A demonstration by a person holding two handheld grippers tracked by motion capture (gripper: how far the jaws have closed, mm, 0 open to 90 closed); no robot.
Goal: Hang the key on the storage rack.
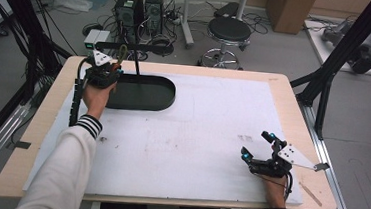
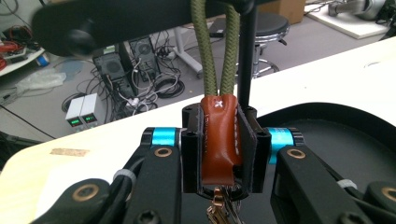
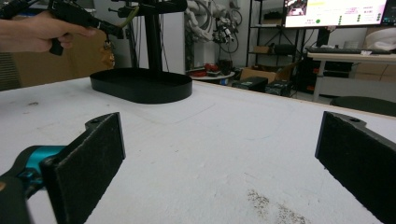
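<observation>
A brown leather fob [image 2: 219, 140] on an olive cord loop [image 2: 212, 51] hangs from the stand's bar [image 2: 116, 21], clamped between the left gripper's [image 2: 219, 154] jaws above the black tray [image 1: 159, 100]. The right gripper [image 1: 258, 146] rests on the counter [image 1: 180, 139], jaws wide.

left gripper [image 1: 107, 71] raised at far left, jaws clamped, right gripper [image 1: 259, 146] low, jaws wide apart

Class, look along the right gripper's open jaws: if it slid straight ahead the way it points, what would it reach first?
Probably the black oval tray under the stand. The right gripper has bare white table mat ahead until then, though depth is hard to judge.
</observation>
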